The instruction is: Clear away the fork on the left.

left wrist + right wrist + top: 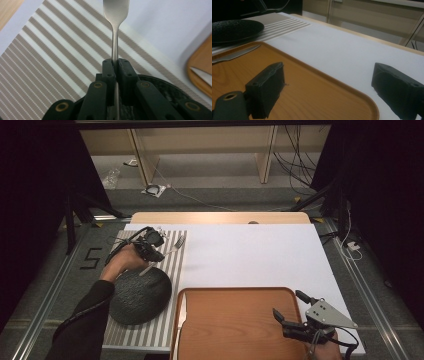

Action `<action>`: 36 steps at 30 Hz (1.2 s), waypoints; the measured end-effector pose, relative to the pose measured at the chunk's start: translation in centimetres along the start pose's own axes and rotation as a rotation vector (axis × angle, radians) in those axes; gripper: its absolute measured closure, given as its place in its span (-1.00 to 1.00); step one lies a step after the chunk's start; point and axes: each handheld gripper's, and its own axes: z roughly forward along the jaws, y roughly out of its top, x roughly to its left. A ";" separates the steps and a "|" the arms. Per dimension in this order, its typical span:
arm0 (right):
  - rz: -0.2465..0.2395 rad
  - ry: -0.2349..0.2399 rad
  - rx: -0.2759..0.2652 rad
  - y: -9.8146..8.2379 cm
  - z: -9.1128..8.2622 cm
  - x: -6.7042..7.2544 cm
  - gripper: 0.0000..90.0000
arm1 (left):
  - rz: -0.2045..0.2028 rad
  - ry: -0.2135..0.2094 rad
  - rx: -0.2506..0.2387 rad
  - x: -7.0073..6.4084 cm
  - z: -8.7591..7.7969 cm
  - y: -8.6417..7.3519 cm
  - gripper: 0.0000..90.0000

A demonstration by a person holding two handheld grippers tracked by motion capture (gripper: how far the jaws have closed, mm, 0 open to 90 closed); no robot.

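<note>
1. Nearest, at the bottom right of the high view: right gripper (289, 307) with jaws spread wide, nothing between them, hovering over the near right corner of the wooden tray (235, 330). In the right gripper view, same gripper (329, 90) with one black jaw over the tray's brown surface and the other out past its rim, over the white worktop (352, 50).
2. At the tray's left edge: knife (181, 315) lying lengthwise, blade toward the far side; seen too as a bright blade on the tray in the left gripper view (201, 75).
3. Left of the tray: black textured plate (137, 295) resting on the near part of the striped placemat (145, 332).
4. Beyond the plate, over the placemat's far half: left gripper (159, 254), held in a hand (125, 261) with a dark sleeve, jaws closed nearly all the way and clamped on the handle of a metal fork (172, 250).
5. In the left gripper view: fork (115, 27) stem pinched between the two pads, its broad end rising past the top of the frame, striped placemat below it; fork lifted clear of the mat, tines pointing to the far right in the high view.
6. Farthest, on the floor left of the worktop: black mark reading "5" (90, 258).
</note>
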 end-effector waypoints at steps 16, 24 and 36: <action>0.003 0.002 0.002 0.0 0.0 0.0 -0.73 | 0.070 -0.049 -0.067 -5.7 -1.8 -1.2 0.87; 0.001 0.004 0.004 0.0 0.1 0.2 -0.73 | 0.086 -0.092 -0.097 -7.8 -1.5 -2.2 0.87; -0.003 0.007 -0.008 0.1 -0.2 0.1 -0.73 | 0.096 -0.125 -0.086 -10.4 -1.0 -2.5 0.87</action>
